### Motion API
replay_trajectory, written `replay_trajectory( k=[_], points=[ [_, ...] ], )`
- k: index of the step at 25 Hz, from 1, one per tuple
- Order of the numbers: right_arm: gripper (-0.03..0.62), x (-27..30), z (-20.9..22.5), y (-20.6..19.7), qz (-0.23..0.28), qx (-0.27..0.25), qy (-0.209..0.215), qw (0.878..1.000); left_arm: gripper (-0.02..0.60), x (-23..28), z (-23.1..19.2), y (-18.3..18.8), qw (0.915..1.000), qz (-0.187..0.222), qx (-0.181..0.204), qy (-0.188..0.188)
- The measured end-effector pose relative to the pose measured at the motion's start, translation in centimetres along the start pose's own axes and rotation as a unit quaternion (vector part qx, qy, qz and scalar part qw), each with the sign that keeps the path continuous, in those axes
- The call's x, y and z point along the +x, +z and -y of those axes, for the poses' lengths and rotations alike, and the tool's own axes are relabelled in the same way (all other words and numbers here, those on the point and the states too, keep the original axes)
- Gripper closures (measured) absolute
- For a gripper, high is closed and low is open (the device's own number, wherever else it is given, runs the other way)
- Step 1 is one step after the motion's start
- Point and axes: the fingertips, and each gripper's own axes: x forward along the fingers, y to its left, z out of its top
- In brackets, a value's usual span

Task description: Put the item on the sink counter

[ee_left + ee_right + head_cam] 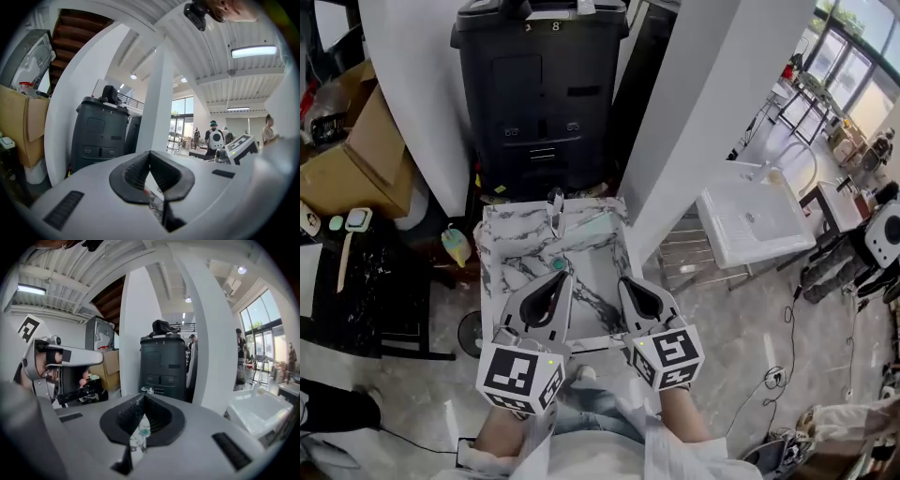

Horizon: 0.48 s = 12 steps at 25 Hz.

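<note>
Marble-patterned sink counter (502,230) lies below left gripper (566,277) and right gripper (624,283), both clenched empty, with a teal round object (558,265) just ahead of the left fingertips.

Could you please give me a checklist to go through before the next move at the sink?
1. Left hand-held gripper ready to grasp: not ok, jaws shut, nothing between them.
2. Right hand-held gripper ready to grasp: not ok, jaws shut and empty.
3. Item located: cannot tell; a small teal thing lies in the basin, but it may be the drain.
4. Bare spot on the counter: ok, the left side shows bare marble.
5. Faucet clear of both grippers: ok, it stands at the back.
</note>
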Motion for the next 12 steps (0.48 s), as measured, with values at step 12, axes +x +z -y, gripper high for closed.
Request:
replay_trajectory(
  k=[12],
  points=[
    [0.585, 6.6, 2.3, 0.3, -0.013, -0.025, 0.055, 0.998, 0.566, 3.4, -3.4, -0.8, 0.998, -0.016, -0.007, 0.061]
  ],
)
